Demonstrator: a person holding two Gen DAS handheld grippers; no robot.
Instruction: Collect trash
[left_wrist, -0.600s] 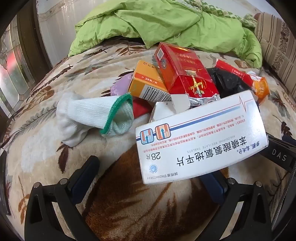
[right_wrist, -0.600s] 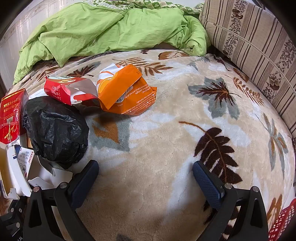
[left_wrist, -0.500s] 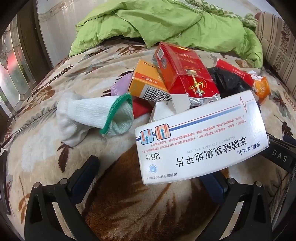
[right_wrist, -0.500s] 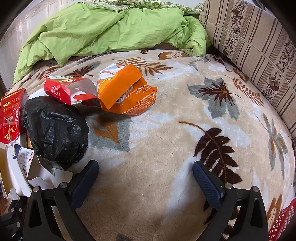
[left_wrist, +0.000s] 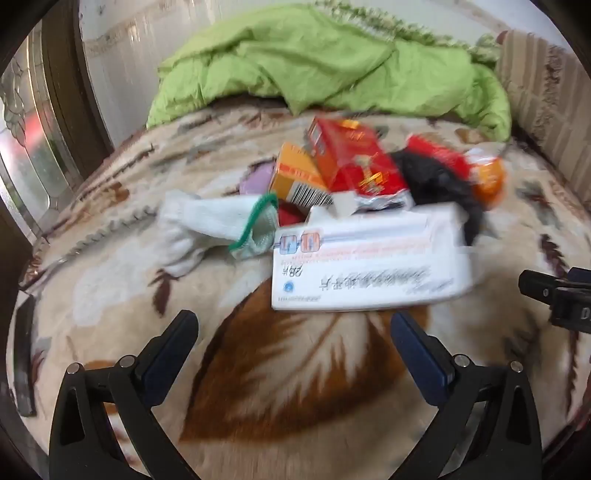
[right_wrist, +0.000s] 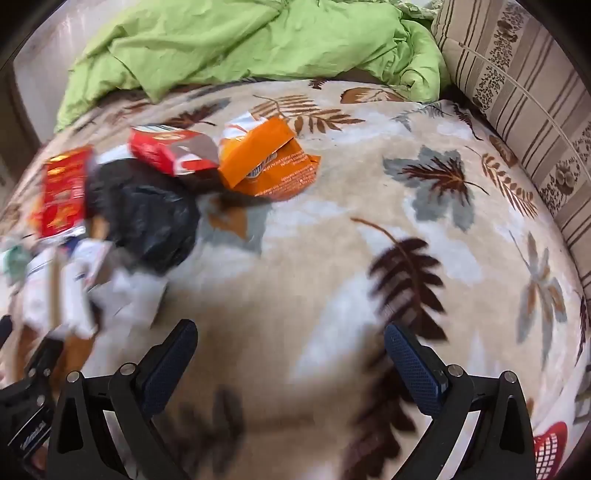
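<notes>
A heap of trash lies on a leaf-patterned blanket (left_wrist: 295, 369). In the left wrist view a white medicine box (left_wrist: 369, 262) is nearest, with a white glove with a green cuff (left_wrist: 218, 225), an orange box (left_wrist: 299, 177), a red carton (left_wrist: 351, 158) and a black plastic bag (left_wrist: 436, 181) behind it. My left gripper (left_wrist: 293, 332) is open just short of the white box, holding nothing. In the right wrist view the black bag (right_wrist: 147, 218), a red packet (right_wrist: 166, 151) and an orange wrapper (right_wrist: 269, 166) lie to the upper left. My right gripper (right_wrist: 290, 343) is open over bare blanket.
A crumpled green quilt (left_wrist: 325, 66) fills the back of the bed. A striped cushion (right_wrist: 517, 92) runs along the right side. A glass-panelled door (left_wrist: 33, 147) stands at the left. Part of the right gripper's body (left_wrist: 557, 295) shows at the right edge of the left view.
Both views have pulled back from the heap and are blurred by motion. The white box now lies farther ahead of my left gripper, and the trash sits higher in both views.
</notes>
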